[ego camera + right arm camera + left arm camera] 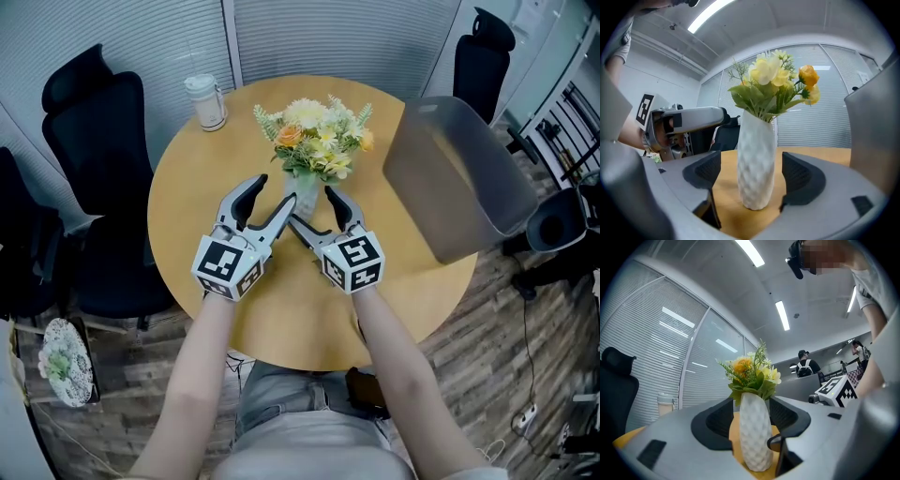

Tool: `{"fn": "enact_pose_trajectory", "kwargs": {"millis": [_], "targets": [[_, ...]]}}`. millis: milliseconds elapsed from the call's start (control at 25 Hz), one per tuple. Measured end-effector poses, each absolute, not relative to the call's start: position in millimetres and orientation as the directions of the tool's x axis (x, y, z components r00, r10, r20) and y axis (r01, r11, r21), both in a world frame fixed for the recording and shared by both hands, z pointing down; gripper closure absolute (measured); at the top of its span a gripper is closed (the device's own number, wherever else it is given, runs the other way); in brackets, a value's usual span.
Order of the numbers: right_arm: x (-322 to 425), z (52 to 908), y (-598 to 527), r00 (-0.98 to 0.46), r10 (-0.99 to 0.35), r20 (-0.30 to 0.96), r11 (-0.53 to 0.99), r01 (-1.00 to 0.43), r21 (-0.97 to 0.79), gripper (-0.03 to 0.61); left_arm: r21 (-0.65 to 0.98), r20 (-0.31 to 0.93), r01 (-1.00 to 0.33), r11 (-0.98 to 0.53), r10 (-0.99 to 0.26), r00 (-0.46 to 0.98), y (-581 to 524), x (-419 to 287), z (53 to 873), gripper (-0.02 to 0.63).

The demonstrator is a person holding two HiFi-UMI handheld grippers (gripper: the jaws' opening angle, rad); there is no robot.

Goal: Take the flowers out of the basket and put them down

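Note:
A bunch of yellow, orange and white flowers point(314, 136) stands in a white textured vase point(302, 192) upright on the round wooden table point(216, 187), left of the grey basket point(459, 178). My left gripper point(274, 192) is open just left of the vase. My right gripper point(311, 206) is open just in front of it. In the left gripper view the vase point(754, 432) shows between the black pads point(717, 420), with a gap on either side. The right gripper view shows the vase point(757, 164) standing free between wide pads point(799, 176). Nothing is held.
The basket is tipped up on the table's right side, its mouth facing the flowers. A lidded cup point(206, 101) stands at the table's far left. Black office chairs point(89, 122) are at the left and far right point(483, 56). People stand in the background of the left gripper view.

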State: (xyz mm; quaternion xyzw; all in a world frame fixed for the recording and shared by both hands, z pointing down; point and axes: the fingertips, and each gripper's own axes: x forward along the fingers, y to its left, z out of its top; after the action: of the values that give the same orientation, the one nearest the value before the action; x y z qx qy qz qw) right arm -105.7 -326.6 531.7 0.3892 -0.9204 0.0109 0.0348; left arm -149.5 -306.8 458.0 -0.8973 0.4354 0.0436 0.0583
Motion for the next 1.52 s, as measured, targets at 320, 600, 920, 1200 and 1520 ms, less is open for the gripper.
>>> {"fn": "enact_pose_trajectory", "kwargs": {"millis": [320,600,920,1200,1520], "targets": [[-95,512,-311,-0.705,-0.704,0.085,0.706,-0.708,-0.03,0.178,-0.049,-0.105,-0.788,-0.614,-0.782,0.615,-295,-151,450,0.387],[-89,486,-294,-0.715,-0.694,0.086,0.714,-0.698,-0.045,0.181,-0.031,-0.102,-0.793,-0.608,-0.788,0.607,-286,-150,431,0.387],[-81,460,-275,-0.729,-0.676,0.11,0.729,-0.683,-0.049,0.241,-0.002,-0.077,-0.802,-0.597,-0.8,0.596,-268,-151,415,0.387],[-73,438,-269,-0.727,-0.679,0.105,0.723,-0.687,-0.075,0.288,0.006,-0.074,-0.812,-0.584,-0.81,0.582,-265,-151,393,0.387],[-66,411,-260,-0.725,-0.684,0.081,0.719,-0.689,-0.086,0.337,0.007,-0.084,-0.813,-0.582,-0.811,0.579,-258,-147,371,0.388]]}}
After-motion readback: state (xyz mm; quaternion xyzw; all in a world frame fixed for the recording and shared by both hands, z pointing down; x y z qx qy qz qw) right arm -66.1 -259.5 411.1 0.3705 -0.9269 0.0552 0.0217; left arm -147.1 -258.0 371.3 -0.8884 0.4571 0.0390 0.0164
